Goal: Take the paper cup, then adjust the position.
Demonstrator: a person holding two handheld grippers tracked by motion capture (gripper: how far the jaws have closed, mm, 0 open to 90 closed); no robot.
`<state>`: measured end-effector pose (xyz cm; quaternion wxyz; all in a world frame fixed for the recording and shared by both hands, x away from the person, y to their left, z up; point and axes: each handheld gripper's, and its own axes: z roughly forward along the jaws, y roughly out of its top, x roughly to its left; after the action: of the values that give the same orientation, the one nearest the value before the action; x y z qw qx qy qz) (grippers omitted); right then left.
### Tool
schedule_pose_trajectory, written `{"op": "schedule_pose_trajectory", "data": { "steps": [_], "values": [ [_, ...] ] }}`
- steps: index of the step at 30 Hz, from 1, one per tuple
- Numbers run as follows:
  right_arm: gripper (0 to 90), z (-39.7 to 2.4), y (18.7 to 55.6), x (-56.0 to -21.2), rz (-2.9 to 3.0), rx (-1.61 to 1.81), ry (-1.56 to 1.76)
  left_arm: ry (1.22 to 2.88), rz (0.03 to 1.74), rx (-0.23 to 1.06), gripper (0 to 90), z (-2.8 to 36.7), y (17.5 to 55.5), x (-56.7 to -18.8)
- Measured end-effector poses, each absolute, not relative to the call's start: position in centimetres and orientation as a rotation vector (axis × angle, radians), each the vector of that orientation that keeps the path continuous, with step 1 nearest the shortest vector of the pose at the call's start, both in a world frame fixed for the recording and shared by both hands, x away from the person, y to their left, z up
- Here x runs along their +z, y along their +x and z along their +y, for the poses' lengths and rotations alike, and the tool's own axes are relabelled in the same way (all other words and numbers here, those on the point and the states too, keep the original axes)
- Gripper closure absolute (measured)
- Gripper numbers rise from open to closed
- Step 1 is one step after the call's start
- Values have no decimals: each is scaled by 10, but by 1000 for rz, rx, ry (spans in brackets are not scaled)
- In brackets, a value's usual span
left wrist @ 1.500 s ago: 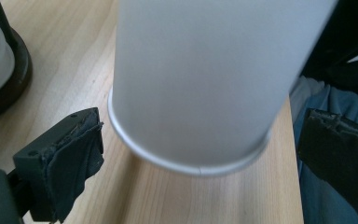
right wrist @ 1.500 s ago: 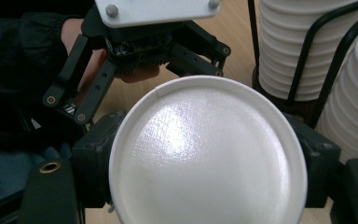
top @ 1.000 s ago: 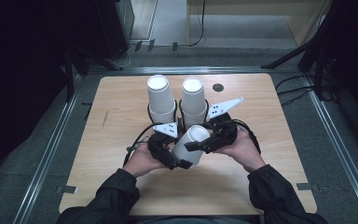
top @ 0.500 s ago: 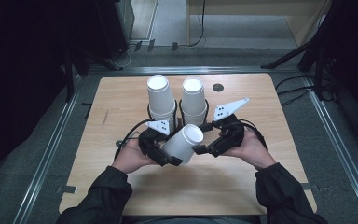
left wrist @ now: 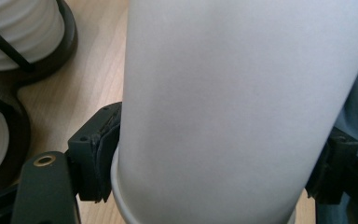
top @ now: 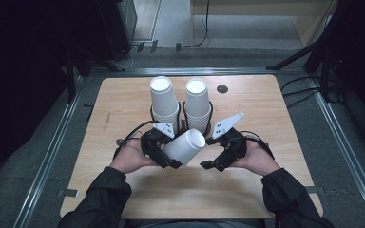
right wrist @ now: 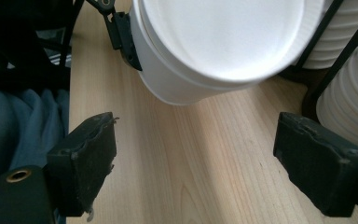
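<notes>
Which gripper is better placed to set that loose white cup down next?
Probably the left gripper: its pads clamp the white cup. The right gripper stands open beside it, nothing between its jaws.

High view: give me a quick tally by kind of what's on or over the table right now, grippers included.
Stacks of white paper cups in the black holder: 2, left stack and right stack
Black wire holder: 1
Single white cup, held tilted: 1
Grippers: 2, left gripper clamped on the single cup, right gripper open beside it
Small dark disc on the table: 1
Total: 7
</notes>
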<state>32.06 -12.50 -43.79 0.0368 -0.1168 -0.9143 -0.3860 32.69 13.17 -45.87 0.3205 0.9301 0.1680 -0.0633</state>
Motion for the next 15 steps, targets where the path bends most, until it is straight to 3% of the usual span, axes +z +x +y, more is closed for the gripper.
{"op": "schedule_pose_trajectory", "data": {
  "steps": [15],
  "values": [
    [139,-133,319,-446,-2823,-1182,-307,2569,366,-203,195,116,328,-468]
  ]
}}
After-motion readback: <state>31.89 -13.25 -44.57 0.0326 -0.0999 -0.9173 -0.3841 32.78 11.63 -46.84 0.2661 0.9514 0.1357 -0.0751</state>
